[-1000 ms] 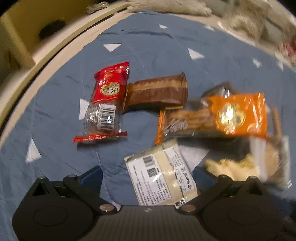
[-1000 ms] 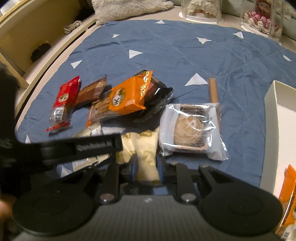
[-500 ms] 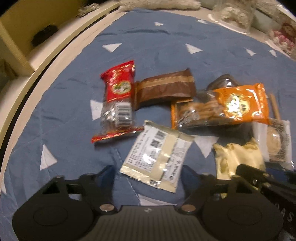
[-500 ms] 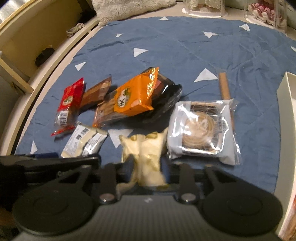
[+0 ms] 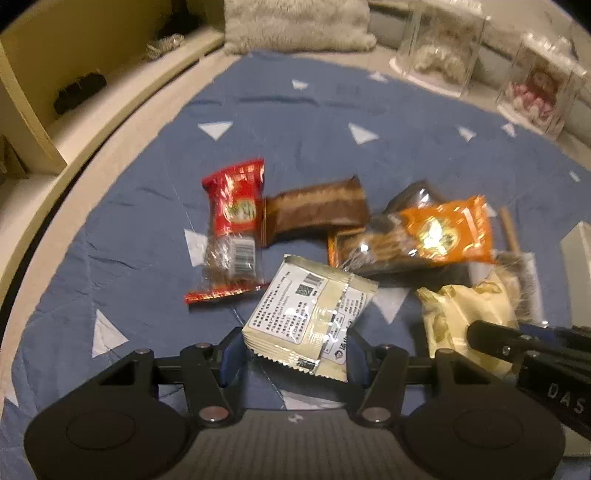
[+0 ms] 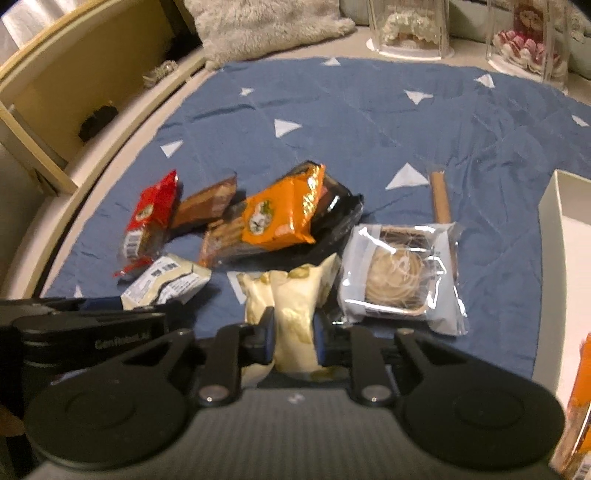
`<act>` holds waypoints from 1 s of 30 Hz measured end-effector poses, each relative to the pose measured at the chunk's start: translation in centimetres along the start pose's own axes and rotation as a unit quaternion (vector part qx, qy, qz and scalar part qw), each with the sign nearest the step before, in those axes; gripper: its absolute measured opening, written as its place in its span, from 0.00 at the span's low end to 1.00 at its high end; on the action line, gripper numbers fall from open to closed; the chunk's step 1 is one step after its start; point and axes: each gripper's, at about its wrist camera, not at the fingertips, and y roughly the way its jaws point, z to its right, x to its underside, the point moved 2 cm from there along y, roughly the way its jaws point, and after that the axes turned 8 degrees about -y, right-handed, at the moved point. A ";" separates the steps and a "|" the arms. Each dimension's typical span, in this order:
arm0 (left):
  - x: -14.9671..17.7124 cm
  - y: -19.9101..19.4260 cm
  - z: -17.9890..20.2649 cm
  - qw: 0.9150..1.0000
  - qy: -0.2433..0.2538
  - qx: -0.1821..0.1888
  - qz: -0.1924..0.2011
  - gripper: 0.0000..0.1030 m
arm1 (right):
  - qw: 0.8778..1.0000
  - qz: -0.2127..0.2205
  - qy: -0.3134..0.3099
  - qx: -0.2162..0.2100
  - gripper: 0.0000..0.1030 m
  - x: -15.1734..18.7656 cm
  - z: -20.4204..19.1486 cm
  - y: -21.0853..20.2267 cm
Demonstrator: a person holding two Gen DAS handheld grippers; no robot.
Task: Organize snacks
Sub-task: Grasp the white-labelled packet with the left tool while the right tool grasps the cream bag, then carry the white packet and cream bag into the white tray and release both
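Both grippers hold a packet near the orange packet (image 6: 279,218). The left gripper (image 5: 295,360) is closing on the flat, crinkly cream packet (image 5: 310,314), the right gripper (image 6: 293,341) on the soft yellow packet (image 6: 293,314) (pads pinching it). Best lift both slowly toward the white box (image 6: 561,236); glossy film slips

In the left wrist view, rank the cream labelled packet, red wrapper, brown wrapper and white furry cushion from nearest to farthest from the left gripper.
1. Cream labelled packet, between the closing left gripper's fingers.
2. Red wrapper, left.
3. Brown wrapper, centre, slightly farther.
4. White furry cushion, far top.
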 end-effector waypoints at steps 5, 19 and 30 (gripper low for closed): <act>0.4 -3.4 0.3 0.999 -0.010 0.026 0.027 0.57 | 1.000 0.027 -0.004 0.003 0.23 0.0 -0.3 -2.8; 2.3 -9.4 4.9 0.993 0.009 0.089 0.079 0.57 | 0.993 0.112 0.026 0.033 0.23 1.6 2.8 -11.7; 3.3 -10.9 11.5 0.984 0.055 0.145 0.087 0.57 | 0.984 0.143 0.078 0.077 0.23 4.1 9.3 -16.3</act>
